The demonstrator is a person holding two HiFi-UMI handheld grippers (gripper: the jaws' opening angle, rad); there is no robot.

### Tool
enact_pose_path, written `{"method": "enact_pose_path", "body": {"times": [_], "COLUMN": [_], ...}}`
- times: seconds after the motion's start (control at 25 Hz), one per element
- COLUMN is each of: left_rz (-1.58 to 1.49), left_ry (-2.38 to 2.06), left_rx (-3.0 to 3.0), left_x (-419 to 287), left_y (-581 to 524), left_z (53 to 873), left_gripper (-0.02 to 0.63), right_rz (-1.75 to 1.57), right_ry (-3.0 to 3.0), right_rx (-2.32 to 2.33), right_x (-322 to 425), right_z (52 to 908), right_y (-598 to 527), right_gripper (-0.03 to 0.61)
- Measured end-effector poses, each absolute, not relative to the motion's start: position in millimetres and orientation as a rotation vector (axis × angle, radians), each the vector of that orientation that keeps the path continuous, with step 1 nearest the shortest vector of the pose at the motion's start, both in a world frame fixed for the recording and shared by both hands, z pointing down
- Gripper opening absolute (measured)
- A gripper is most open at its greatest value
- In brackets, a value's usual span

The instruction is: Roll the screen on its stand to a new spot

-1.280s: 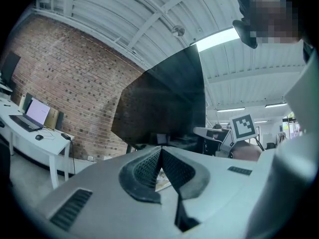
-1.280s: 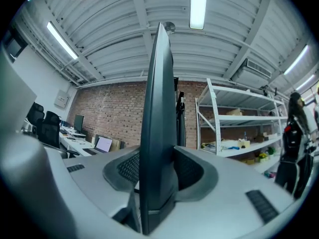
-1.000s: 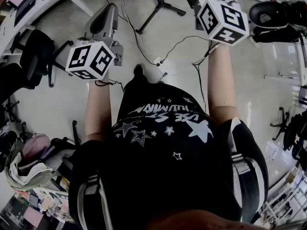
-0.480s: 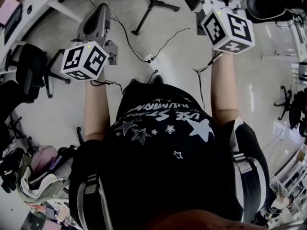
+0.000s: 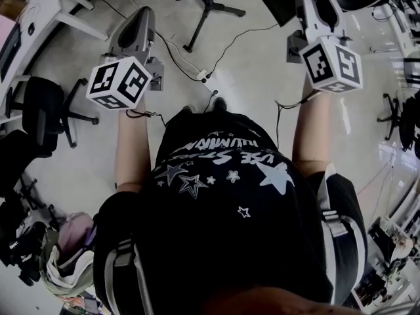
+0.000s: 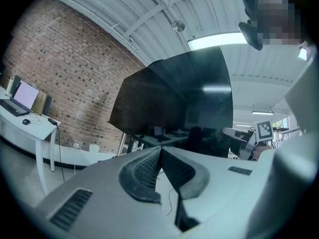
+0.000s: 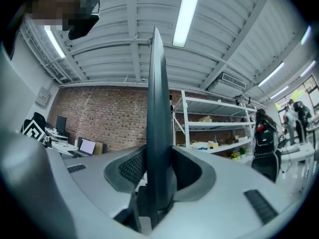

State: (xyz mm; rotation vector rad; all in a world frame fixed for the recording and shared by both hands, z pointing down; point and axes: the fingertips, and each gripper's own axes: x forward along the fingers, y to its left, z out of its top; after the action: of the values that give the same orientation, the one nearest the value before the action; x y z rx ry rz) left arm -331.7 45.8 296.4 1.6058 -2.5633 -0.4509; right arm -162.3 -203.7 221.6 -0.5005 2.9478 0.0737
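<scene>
Screen (image 7: 157, 83) edge clamped in right gripper (image 7: 158, 159) | left gripper (image 6: 160, 150) closed, empty — floor cable (image 5: 177, 60), chair base (image 5: 209, 6) ahead

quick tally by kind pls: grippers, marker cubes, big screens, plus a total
grippers (left gripper, right gripper): 2
marker cubes: 2
screen: 1
total: 5
</scene>
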Motion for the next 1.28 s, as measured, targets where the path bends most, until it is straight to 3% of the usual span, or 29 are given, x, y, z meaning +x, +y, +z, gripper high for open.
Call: {"method": "enact_pose_path", "body": {"times": [0.6,1.28], "left_rz": [-0.426,-0.369], "left_ry": [-2.425,-2.229], "left_rx": [1.771,1.998], "left_x": [-328,-301], "left_y": [17,-34], "left_z": [299,296], "left_gripper": [0.011,0.011], "right_rz": [0.074,0.028], "right_ry": [2.888,2.822], "right_rx": [-0.569,-0.805], "right_x": [-79,-39], "right_z": [222,230], "right_y": [-202,-219], "right_gripper": [0.155,0.155]}}
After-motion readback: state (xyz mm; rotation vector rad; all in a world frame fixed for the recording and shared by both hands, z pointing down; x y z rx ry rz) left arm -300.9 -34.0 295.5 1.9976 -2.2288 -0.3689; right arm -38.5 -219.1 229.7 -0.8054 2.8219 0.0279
